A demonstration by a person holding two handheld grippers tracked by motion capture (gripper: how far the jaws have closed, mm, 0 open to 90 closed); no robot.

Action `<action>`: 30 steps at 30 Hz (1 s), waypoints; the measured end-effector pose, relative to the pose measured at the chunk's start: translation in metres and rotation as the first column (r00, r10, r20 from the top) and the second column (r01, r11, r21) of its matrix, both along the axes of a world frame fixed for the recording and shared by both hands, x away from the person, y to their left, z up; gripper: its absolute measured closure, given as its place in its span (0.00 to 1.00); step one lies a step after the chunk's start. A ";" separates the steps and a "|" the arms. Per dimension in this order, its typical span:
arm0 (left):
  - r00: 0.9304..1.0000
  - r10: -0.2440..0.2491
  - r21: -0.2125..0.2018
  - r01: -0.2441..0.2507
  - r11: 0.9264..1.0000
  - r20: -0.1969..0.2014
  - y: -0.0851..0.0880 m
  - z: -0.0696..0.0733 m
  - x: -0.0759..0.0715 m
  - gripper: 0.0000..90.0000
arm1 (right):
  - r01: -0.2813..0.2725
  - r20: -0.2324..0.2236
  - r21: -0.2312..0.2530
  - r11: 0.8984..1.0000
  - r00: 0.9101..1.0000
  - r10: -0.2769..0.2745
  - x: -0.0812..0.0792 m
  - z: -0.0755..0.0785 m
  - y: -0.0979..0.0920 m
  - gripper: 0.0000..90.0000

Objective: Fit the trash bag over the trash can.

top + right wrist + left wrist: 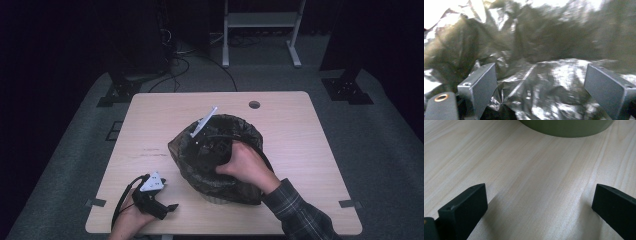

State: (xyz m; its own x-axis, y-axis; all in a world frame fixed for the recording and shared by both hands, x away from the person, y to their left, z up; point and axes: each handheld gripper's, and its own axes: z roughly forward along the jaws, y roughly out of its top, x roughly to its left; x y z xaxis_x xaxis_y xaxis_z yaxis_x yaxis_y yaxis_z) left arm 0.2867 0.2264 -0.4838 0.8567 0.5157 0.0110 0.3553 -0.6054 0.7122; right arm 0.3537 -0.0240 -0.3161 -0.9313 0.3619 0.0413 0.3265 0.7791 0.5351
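The bin bag, dark and crinkly, sits just right of the middle of the table, draped over a small round bin whose pale lower wall peeks out at the bag's 6 o'clock. From the high view the bag's mouth is open and ruffled, with the rim bunched up all round.

The right gripper is down inside the bag's mouth, toward the 10 o'clock side of the opening, with its grey plate sticking up and out toward 11 o'clock. The person's right hand wraps the handle at about the bag's 3 o'clock, plaid sleeve trailing off to 5 o'clock. In the right gripper view its two black jaws stand wide apart with nothing pinched between them, just shiny wrinkled plastic lying across the gap and behind it. That view is pretty blurry, so I can't tell if the jaw tips are actually touching the film.

The left gripper is resting near the table's front edge, at about 8 o'clock from the bag and clearly apart from it, held by the left hand. Its cable loops off at 9 o'clock. In the left gripper view the jaws are spread wide over bare wood, holding nothing, and the bin's olive-looking curved base shows at 12 o'clock.
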 end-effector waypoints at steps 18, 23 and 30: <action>1.000 0.001 0.000 -0.001 1.000 0.000 0.000 0.000 0.000 0.00 | 0.071 0.092 0.189 0.979 0.992 -0.090 -0.005 0.042 -0.070 0.11; 1.000 0.001 0.000 -0.001 1.000 0.000 0.000 0.000 0.000 0.00 | 0.106 0.109 0.227 0.968 0.985 -0.133 -0.016 0.047 -0.105 0.11; 1.000 0.001 0.000 -0.001 1.000 0.000 0.000 0.000 0.000 0.00 | 0.142 0.114 0.286 0.947 0.977 -0.181 -0.029 0.045 -0.145 0.11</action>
State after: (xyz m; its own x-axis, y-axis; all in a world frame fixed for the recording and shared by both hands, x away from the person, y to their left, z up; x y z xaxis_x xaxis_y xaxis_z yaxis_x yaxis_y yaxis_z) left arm 0.2868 0.2265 -0.4838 0.8560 0.5168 0.0110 0.3559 -0.6048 0.7124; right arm 0.3245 -0.1692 -0.2715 -0.8648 0.5007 0.0363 0.3439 0.5381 0.7696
